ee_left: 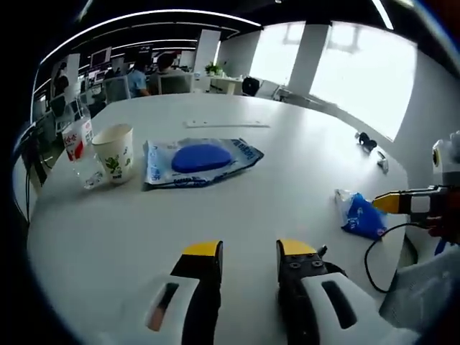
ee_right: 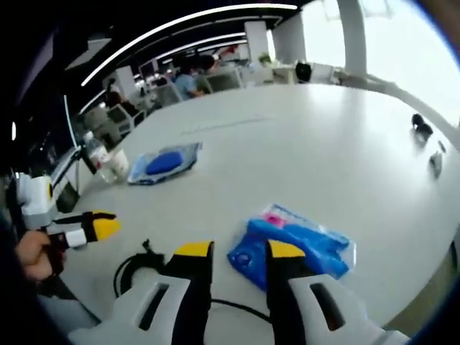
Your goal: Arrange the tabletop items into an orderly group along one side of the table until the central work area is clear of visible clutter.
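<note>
My left gripper [ee_left: 248, 251] is open above bare white table [ee_left: 287, 172], nothing between its jaws. Ahead to the left stand a printed paper cup [ee_left: 115, 152] and a clear bottle with a red label [ee_left: 77, 136]. Beside them lies a flat blue-and-white packet [ee_left: 201, 159]. My right gripper [ee_right: 241, 251] is open, low over a small crinkled blue packet [ee_right: 295, 244] that lies just past its tips. That small packet [ee_left: 363, 215] also appears at the right of the left gripper view, with the right gripper [ee_left: 388, 203] beside it. The left gripper [ee_right: 104, 226] enters the right gripper view, held by a hand [ee_right: 32, 255].
A black cable [ee_right: 133, 269] loops near the table's near edge, between the two grippers. Two small dark items [ee_right: 420, 126] lie by the far right edge near the windows. Office desks and seated people [ee_left: 151, 72] are beyond the table.
</note>
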Demonstrator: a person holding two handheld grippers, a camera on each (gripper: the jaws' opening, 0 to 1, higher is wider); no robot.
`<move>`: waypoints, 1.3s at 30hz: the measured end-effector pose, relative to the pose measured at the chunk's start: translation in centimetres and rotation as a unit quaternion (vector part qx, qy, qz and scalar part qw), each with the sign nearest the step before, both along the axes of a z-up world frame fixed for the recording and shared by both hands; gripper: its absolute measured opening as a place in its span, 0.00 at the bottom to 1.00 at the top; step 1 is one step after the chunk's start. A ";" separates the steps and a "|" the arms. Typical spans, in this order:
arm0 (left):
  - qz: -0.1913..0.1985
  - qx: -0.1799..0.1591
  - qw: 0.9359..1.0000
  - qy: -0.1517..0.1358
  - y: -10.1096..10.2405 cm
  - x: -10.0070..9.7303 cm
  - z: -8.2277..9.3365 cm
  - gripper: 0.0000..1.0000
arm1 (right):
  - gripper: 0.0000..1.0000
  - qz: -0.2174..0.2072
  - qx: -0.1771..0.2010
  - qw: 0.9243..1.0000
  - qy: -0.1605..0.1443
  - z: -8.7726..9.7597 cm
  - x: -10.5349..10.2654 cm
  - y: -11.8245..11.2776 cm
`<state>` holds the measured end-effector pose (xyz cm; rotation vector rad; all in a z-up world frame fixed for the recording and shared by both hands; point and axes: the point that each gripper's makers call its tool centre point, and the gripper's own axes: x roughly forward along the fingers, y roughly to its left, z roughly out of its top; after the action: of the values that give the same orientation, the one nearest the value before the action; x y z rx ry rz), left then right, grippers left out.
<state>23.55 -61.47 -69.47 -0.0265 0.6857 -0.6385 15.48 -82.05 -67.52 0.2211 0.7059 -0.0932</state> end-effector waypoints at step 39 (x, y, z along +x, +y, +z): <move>-0.079 -0.014 0.997 0.003 -7.5 -2.1 0.2 0.29 | 0.26 -0.077 0.004 0.997 0.015 -0.8 -4.8 -4.8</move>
<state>21.45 -69.00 -69.28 0.0008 0.6885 -0.7996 10.72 -86.86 -68.32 0.2820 0.7180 -0.2408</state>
